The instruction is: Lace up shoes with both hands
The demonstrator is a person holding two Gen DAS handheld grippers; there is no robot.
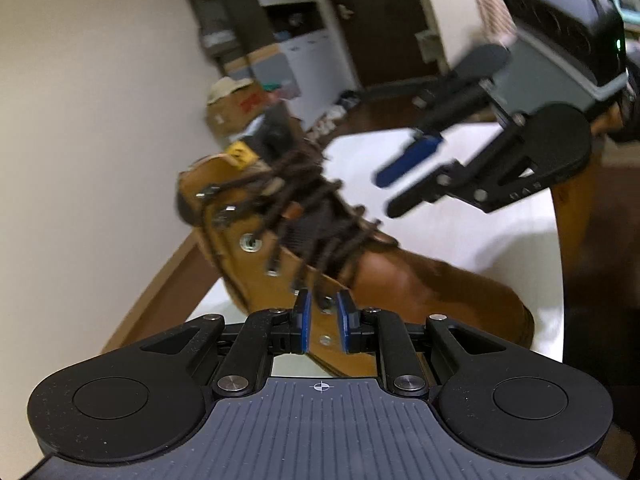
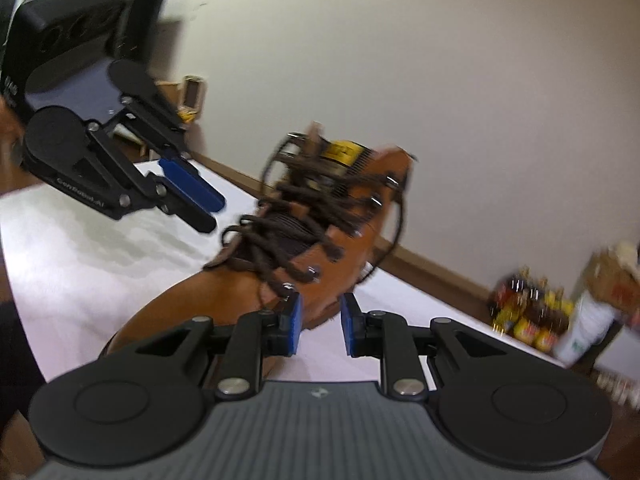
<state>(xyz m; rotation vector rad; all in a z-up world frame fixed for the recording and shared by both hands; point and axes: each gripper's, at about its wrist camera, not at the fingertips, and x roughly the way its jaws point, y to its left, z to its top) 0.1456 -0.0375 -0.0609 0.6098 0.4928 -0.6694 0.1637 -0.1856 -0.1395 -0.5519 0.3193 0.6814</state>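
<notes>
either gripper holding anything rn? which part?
Nothing is held. The left gripper and right gripper are both open with no lace between the blue pads, flanking the tan leather boot with dark brown laces.

Both grippers, left gripper (image 1: 324,322) and right gripper (image 2: 320,326): black linkage arms, silver screws, blue-padded fingers (image 1: 305,320), ribbed grey body at 6 o'clock.

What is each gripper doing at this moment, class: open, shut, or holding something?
Left gripper: open, holding nothing, close to the boot and its laces.
Right gripper: open, holding nothing.
</notes>
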